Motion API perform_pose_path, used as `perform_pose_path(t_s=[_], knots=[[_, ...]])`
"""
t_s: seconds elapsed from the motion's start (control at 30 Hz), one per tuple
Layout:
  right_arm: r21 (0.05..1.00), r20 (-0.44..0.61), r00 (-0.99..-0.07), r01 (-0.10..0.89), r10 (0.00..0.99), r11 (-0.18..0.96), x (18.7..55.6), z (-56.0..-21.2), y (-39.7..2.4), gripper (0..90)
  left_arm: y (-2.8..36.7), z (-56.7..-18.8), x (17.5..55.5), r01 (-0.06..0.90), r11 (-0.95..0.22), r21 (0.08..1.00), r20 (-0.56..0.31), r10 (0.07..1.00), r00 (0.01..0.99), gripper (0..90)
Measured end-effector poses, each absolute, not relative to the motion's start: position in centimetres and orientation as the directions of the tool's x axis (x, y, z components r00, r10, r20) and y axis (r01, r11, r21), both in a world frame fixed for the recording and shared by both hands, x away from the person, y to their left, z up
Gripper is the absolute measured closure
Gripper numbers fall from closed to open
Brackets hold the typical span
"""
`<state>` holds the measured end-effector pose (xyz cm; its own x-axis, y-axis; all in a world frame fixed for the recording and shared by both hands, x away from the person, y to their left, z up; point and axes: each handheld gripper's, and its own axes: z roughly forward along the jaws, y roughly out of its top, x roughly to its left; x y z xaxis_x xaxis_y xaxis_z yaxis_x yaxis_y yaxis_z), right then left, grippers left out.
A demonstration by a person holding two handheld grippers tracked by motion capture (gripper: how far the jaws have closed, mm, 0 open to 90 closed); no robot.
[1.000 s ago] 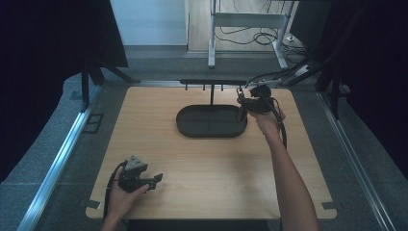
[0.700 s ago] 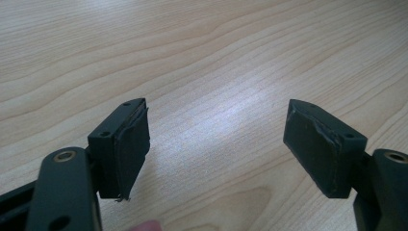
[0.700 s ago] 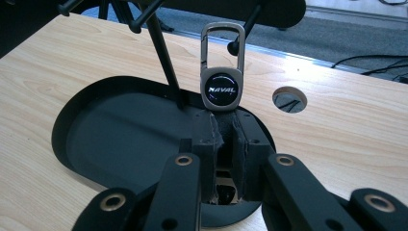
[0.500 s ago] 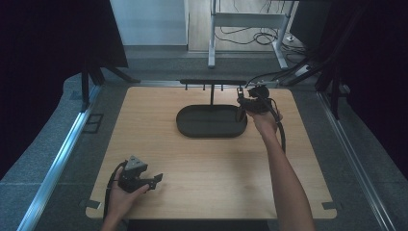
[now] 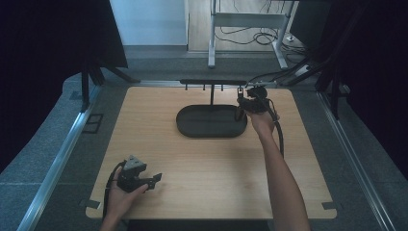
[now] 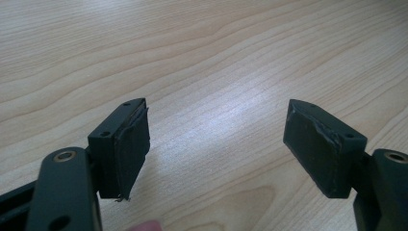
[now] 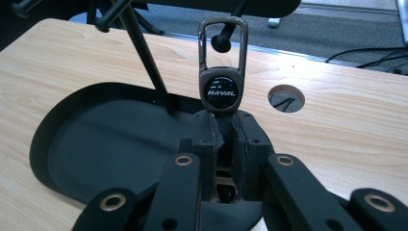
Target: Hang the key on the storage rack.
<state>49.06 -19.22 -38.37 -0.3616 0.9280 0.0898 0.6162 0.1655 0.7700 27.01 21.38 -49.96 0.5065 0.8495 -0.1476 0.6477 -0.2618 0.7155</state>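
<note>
My right gripper (image 7: 223,127) is shut on the lower end of a metal keychain (image 7: 223,91) marked HAVAL and holds it upright. The keychain's clip loop stands at a hook peg (image 7: 221,42) of the black rack, whose knob shows inside the loop. In the high view, the right gripper (image 5: 245,102) is at the right end of the rack bar (image 5: 213,82), over the right edge of the black oval tray (image 5: 211,131). My left gripper (image 5: 156,179) rests near the table's front left. Its jaws are open over bare wood in the left gripper view (image 6: 216,139).
The rack's thin post (image 7: 149,67) rises from the tray (image 7: 96,144). A round hole (image 7: 286,97) is in the wooden table (image 5: 192,163) right of the tray. Metal rails run along the table's sides, and cables lie on the floor beyond the far edge.
</note>
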Motion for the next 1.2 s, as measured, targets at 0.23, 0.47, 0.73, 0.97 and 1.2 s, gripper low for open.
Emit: perform_pose_path(t_s=[0.23,0.47,0.73,0.97,1.2], knots=[[0.774,0.100,-0.351,0.615,0.931,0.149,49.5,-38.9,-19.0,80.6,21.4,-50.0,27.0,0.648,-0.262,0.715,-0.148,0.849,0.507,25.0],[0.783,0.092,-0.348,0.604,0.933,0.148,49.8,-39.5,-18.6,75.3,21.6,-49.9,27.0,0.647,-0.258,0.717,-0.150,0.850,0.505,25.0],[0.801,0.083,-0.374,0.576,0.924,0.161,49.1,-39.3,-18.5,57.4,21.5,-49.9,27.0,0.646,-0.261,0.717,-0.147,0.850,0.506,25.0],[0.821,0.107,-0.378,0.556,0.920,0.133,47.7,-39.7,-19.0,48.3,21.4,-49.9,27.0,0.646,-0.261,0.717,-0.146,0.850,0.506,25.0],[0.835,0.123,-0.443,0.530,0.888,0.149,45.5,-39.6,-19.7,46.8,21.2,-50.0,27.0,0.644,-0.267,0.717,-0.140,0.850,0.508,25.0]])
